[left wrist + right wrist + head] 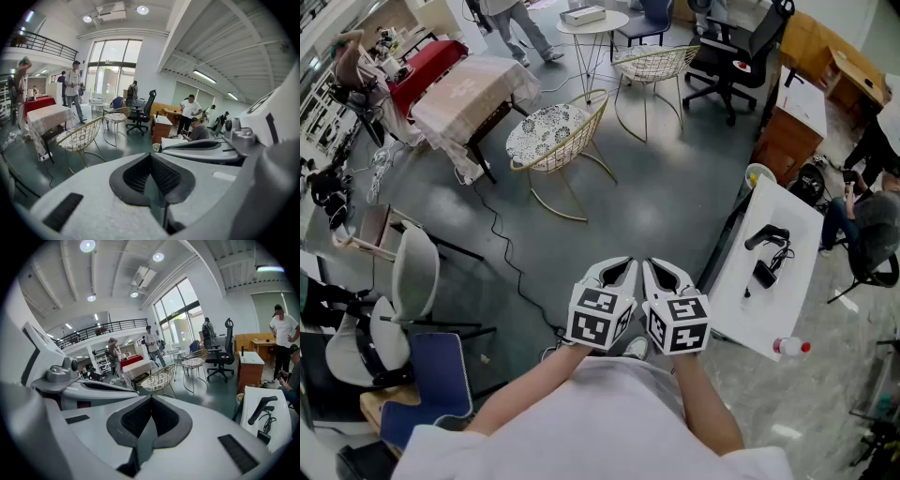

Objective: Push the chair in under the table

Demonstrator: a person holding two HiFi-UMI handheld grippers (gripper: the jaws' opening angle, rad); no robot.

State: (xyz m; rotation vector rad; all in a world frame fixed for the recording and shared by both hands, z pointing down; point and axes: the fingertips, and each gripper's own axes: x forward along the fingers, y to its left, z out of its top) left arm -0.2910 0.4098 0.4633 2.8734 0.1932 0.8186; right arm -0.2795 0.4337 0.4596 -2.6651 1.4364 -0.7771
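Two grippers are hovering side by side at the bottom of the head view, the left gripper (616,272) and the right gripper (664,274) nearly touching, both pointing forward over the grey floor. Their jaws are pressing together and carrying nothing. Well ahead of them, the gold wire chair (558,139) with the patterned cushion is standing just beside a corner of the cloth-covered table (478,89), out in the open and not tucked beneath it. A white table (787,281) is sitting off to the right, a bottle (789,347) lying near its close end.

In the left gripper view, the left gripper (151,155) is showing its dark pads meeting (no gap, nothing caught between). The wire chair (82,135) is standing beyond at the left, with the cloth-covered table (47,118) just past it.

In the right gripper view, the right gripper (151,399) is likewise keeping its pads fully together and empty. The wire chair (159,377) is appearing straight ahead above the jaws, well apart from them, and the cloth-covered table (139,367) is standing just behind it.
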